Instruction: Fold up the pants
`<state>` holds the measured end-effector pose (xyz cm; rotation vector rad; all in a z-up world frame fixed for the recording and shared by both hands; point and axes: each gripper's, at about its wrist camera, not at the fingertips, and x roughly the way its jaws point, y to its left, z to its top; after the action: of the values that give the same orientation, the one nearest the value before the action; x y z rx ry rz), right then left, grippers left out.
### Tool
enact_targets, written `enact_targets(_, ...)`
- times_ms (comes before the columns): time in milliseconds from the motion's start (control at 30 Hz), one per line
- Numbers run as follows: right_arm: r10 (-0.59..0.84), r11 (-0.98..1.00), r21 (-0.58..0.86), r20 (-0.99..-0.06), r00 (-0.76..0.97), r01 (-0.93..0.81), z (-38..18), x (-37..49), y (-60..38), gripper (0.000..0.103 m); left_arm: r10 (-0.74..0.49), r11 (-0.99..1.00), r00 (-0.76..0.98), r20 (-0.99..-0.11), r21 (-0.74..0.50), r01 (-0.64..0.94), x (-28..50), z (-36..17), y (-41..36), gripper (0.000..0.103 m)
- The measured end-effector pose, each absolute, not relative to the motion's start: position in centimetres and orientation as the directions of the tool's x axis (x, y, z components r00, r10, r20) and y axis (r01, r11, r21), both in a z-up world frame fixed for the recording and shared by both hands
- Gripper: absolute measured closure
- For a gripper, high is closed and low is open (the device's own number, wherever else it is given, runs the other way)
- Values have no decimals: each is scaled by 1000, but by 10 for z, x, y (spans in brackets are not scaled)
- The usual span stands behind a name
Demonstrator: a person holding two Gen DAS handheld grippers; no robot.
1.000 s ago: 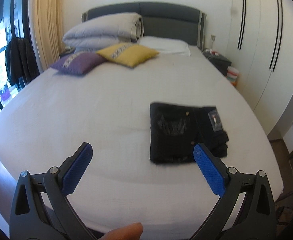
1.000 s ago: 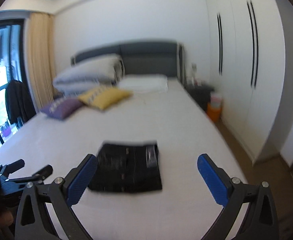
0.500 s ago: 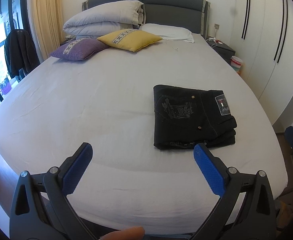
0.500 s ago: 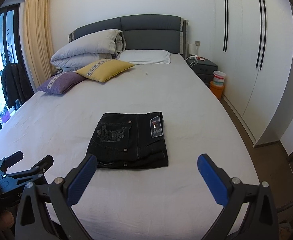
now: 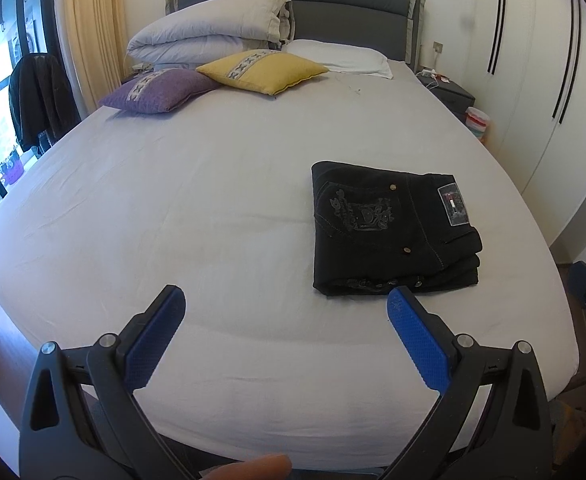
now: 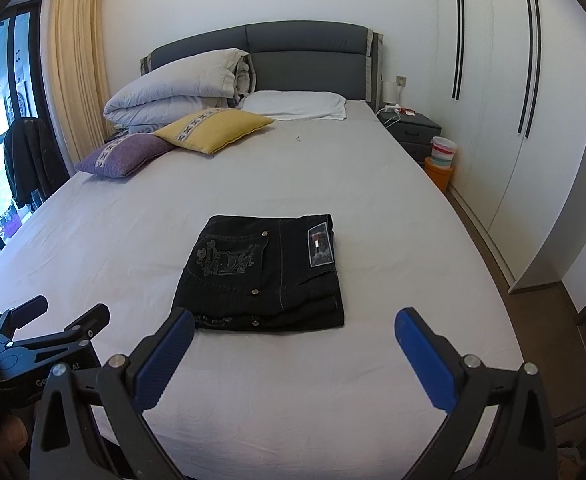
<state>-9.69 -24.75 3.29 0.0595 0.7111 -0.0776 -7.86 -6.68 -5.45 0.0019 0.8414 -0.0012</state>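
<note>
Black pants (image 5: 389,232) (image 6: 265,272) lie folded into a compact rectangle on the white bed (image 5: 173,200) (image 6: 373,208), near its foot and right of centre, back pocket and label patch facing up. My left gripper (image 5: 283,300) hangs open above the bed's foot edge, down and left of the pants, with nothing between its blue pads. My right gripper (image 6: 293,322) is also open and empty, held just short of the pants' near edge. The left tool's black frame (image 6: 49,340) shows at the lower left of the right wrist view.
Purple cushion (image 5: 161,90), yellow cushion (image 5: 265,68), white pillow (image 5: 341,56) and a folded duvet (image 5: 209,36) sit at the headboard. A nightstand (image 6: 413,130) and bins (image 6: 441,160) stand on the right beside white wardrobes (image 6: 533,120). A dark jacket (image 5: 39,92) hangs by the left window.
Both grippers have drawn back from the bed and steadied, so the folded pants now sit sharper and slightly farther in both views. The jaws stayed open throughout.
</note>
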Motion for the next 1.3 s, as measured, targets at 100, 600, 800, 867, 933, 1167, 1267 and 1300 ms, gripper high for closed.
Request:
enact_targets(100,-49,996,29,-655,754,90,33,-96,-249,0,1,1000,665,-747,3,1,-77,-56,-68,0)
enact_targets(600,-49,995,29,-655,754,90,33,-96,-249,0,3,1000,662,-750,5,1,-77,-59,-68,0)
enact_targets(800,-48,995,30,-658,752,90,31,-96,-248,0,6,1000,658,-753,7,-2,-78,-64,-66,0)
enact_targets(867,-48,995,30,-659,751,90,31,-96,-247,0,6,1000,659,-753,7,-1,-78,-65,-66,0)
enact_targets(933,-48,995,30,-659,751,90,29,-97,-246,0,6,1000,657,-754,8,-1,-78,-66,-66,0)
enact_targets(1167,-46,995,32,-662,748,89,21,-99,-243,0,6,1000,650,-760,8,0,-79,-70,-65,0)
enact_targets(1267,-46,995,32,-663,747,90,21,-99,-244,0,7,1000,649,-761,9,-1,-79,-70,-65,0)
enact_targets(1300,-46,995,33,-665,746,90,19,-100,-243,0,7,1000,648,-762,9,-1,-79,-71,-66,0)
